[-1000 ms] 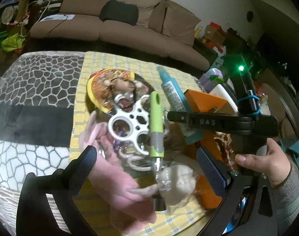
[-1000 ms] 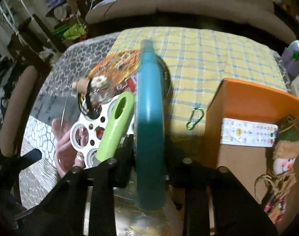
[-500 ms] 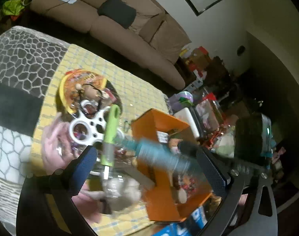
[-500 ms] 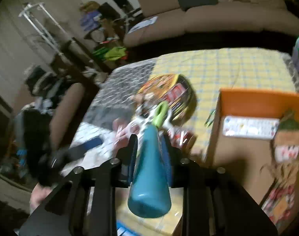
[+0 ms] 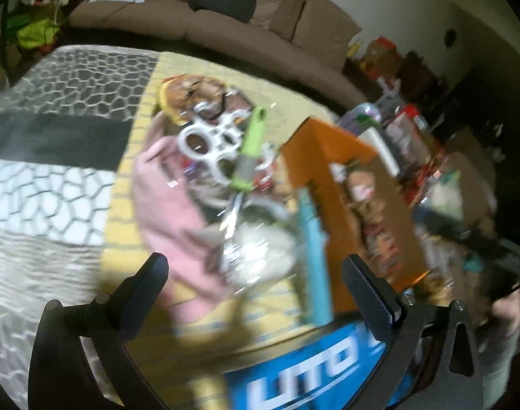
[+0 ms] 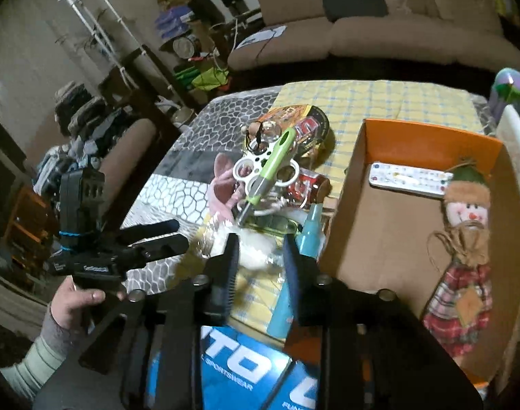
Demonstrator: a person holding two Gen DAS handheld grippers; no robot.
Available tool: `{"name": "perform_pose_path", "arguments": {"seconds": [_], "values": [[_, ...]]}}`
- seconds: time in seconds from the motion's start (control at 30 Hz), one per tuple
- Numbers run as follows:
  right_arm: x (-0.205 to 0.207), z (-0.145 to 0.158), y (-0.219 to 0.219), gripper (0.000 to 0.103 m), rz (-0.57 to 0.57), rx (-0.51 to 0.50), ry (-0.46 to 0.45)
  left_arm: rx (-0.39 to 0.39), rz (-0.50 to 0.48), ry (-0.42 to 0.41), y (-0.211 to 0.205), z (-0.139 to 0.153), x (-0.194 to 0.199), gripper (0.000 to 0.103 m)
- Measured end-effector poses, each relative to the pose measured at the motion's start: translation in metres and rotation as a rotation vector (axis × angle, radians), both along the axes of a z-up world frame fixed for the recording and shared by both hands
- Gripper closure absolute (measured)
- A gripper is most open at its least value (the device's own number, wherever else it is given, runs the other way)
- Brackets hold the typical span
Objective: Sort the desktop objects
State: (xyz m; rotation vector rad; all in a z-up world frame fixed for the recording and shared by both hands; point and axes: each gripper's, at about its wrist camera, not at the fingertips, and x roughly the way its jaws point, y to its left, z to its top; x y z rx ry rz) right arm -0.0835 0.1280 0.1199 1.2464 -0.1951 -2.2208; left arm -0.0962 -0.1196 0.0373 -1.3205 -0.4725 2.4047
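Your right gripper [image 6: 260,249] jaws just opened, teal bottle [image 6: 296,273] loose beside orange box [image 6: 427,136]; left gripper [image 5: 256,273] wide, empty.

My left wrist view is smeared with motion blur — the tabletop clutter streaks diagonally. The right wrist view is sharper but dim, warm indoor light, dark corners — fisheye bending the sofa [image 6: 379,37]. Glare glints off a plastic bag [image 5: 260,253].

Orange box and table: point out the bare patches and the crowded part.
Free: orange box floor between remote and snowman doll; yellow cloth behind the box; grey patterned cover. Crowded: pile around the green-handled tool.
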Motion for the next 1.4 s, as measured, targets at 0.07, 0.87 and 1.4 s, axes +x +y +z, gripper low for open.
{"name": "perform_pose_path", "arguments": {"seconds": [0.07,0.87,1.4], "values": [[0.007,-0.003,0.001,0.065,0.0,-0.016,-0.004,-0.069,-0.001,-0.003,-0.001,-0.006,0.0,0.0],[-0.004,-0.041,0.007,0.054,-0.023,-0.092,-0.044,-0.454,-0.117,0.014,0.063,-0.027,-0.124,0.083],[-0.05,-0.021,-0.023,0.043,-0.063,-0.248,-0.047,-0.217,-0.091,0.223,0.038,0.042,-0.047,0.085]]}}
